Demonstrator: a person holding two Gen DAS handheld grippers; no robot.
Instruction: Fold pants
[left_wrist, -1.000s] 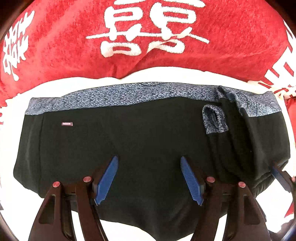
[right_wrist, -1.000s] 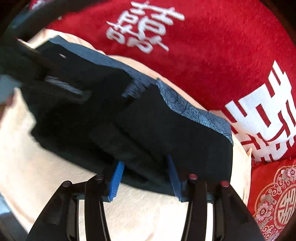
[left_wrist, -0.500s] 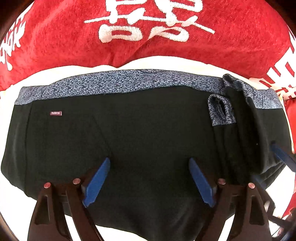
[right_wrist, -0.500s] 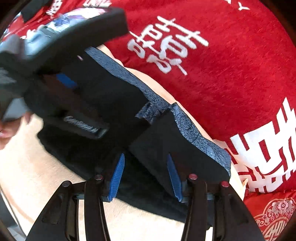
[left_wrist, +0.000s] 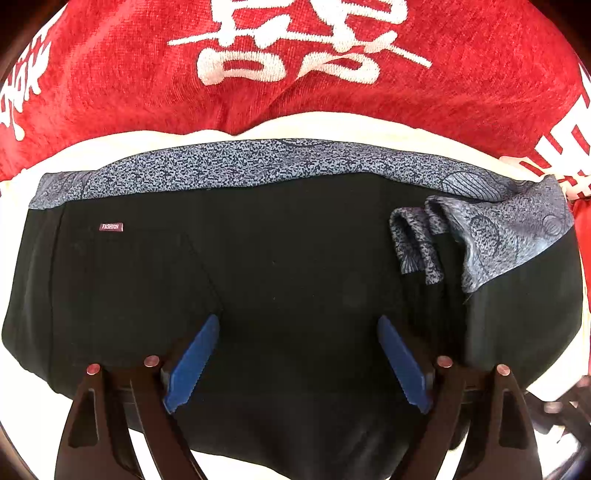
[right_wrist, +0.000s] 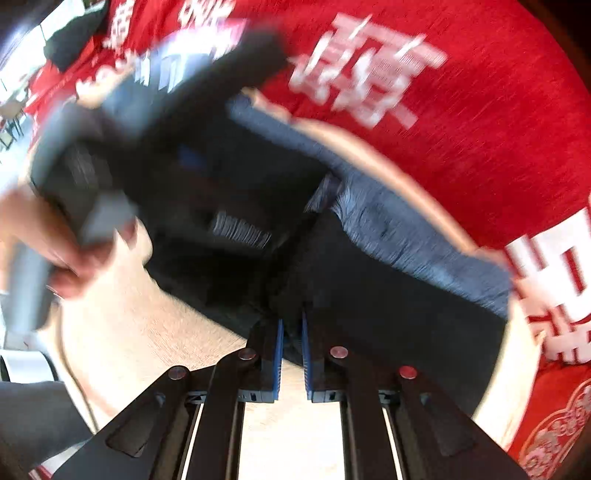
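Black pants (left_wrist: 295, 266) with a grey patterned waistband (left_wrist: 258, 162) lie flat across a cream surface, a folded part bunched at the right (left_wrist: 443, 243). My left gripper (left_wrist: 297, 325) is open, hovering over the pants' lower middle, holding nothing. In the blurred right wrist view, my right gripper (right_wrist: 291, 325) has its blue pads nearly closed on the near edge of the black pants (right_wrist: 388, 302). The left gripper body and the hand holding it (right_wrist: 74, 240) show at the left of that view.
A red blanket with white characters (left_wrist: 295, 74) lies behind the pants and also shows in the right wrist view (right_wrist: 443, 110). The cream surface (right_wrist: 166, 343) extends in front. A red embroidered cushion (right_wrist: 554, 424) sits at the far right.
My right gripper has closed from open onto the pants' near edge and moved fast, blurring the view. My left gripper has lowered closer over the pants, staying open.
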